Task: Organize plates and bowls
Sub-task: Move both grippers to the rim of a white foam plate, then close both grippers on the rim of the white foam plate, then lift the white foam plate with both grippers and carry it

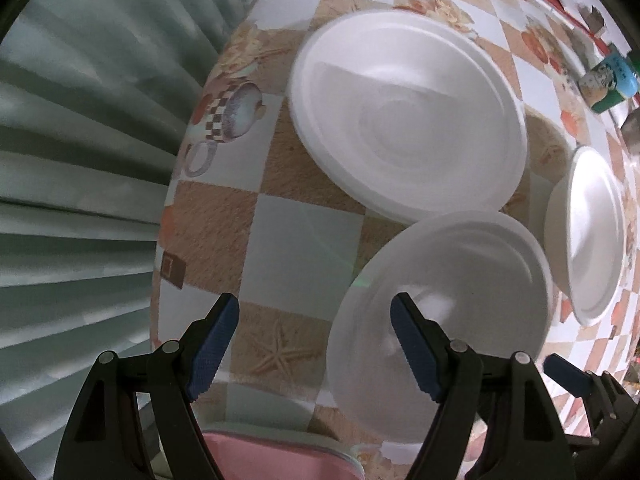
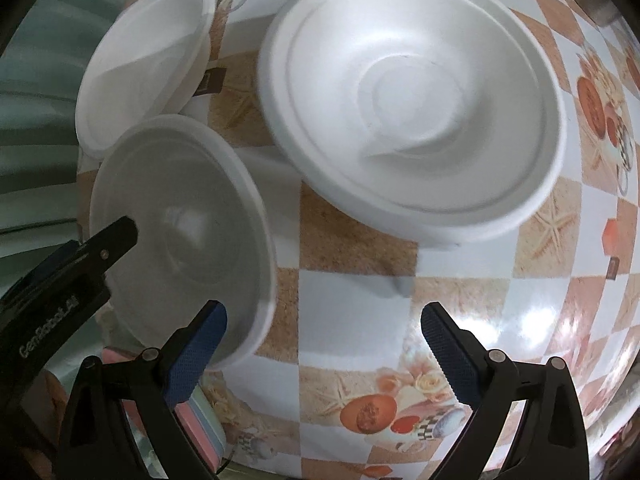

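Three white foam dishes lie on a checkered tablecloth. In the left wrist view a large plate is at centre, a smaller bowl is near my right fingertip, and another bowl is at the right. My left gripper is open and empty, with its right finger over the near bowl's rim. In the right wrist view the big bowl is ahead, a near bowl is at the left, and a plate lies behind it. My right gripper is open and empty above the cloth.
A stack of pink and pastel items sits at the table's near edge, also in the right wrist view. A grey-green curtain hangs beyond the table's left edge. Small objects stand at the far right.
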The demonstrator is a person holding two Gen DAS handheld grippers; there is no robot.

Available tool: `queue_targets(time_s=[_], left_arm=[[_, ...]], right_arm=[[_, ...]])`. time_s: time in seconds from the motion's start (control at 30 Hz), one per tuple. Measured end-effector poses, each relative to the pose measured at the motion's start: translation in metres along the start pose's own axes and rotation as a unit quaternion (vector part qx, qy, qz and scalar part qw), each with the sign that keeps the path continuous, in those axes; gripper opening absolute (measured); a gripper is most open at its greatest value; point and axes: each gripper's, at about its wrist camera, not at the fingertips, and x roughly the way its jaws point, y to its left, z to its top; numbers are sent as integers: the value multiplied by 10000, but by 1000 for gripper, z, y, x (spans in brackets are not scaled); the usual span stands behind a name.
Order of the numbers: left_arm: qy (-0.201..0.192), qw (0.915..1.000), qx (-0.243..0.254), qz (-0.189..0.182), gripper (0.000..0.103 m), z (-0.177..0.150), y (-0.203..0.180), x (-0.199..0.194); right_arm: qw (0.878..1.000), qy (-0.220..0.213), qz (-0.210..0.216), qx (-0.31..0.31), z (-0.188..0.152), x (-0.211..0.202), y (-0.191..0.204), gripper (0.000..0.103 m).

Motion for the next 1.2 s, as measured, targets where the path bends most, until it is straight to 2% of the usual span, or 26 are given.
queue_targets(time_s=[0.03, 0.1, 0.27, 0.33, 0.37, 0.4, 0.43, 0.6, 0.87, 1.03, 1.2], left_arm=[[28, 10000, 48, 24, 81, 2, -3, 3], [85, 9999, 46, 58, 78, 3, -3, 8], [235, 9994, 21, -238, 53, 7, -5, 16], [226, 9993, 113, -272, 39, 8, -11, 16], [216, 9992, 205, -269, 34, 8, -15, 15], [203, 9992, 276, -202, 32, 8, -19, 14], [228, 9992, 256, -222, 31, 8, -20, 15], [274, 9982, 479, -233, 28, -1, -29, 16], [440, 9946, 913, -222, 28, -38, -70, 21], [653, 9882, 1365, -258, 28, -75, -109, 23], [802, 9764, 1977, -332, 28, -122, -155, 27]], right_arm=[[10000, -14, 22, -22, 0, 3, 8, 91], [9999, 20, 134, -41, 0, 8, 18, 72], [9996, 41, 261, 34, 3, 22, 37, 71], [9997, -47, 234, -61, 4, 21, 42, 57], [9992, -115, 364, -149, 6, 19, 47, 37], [9981, -68, 580, -201, 8, 20, 50, 21], [9972, 15, 709, -229, 9, 23, 53, 18], [9965, 45, 820, -167, 6, 26, 52, 17], [9978, 118, 611, -243, -17, 27, 36, 17], [9984, 210, 473, -212, -43, 29, 16, 18], [9991, 277, 312, 76, -66, 34, -17, 18]])
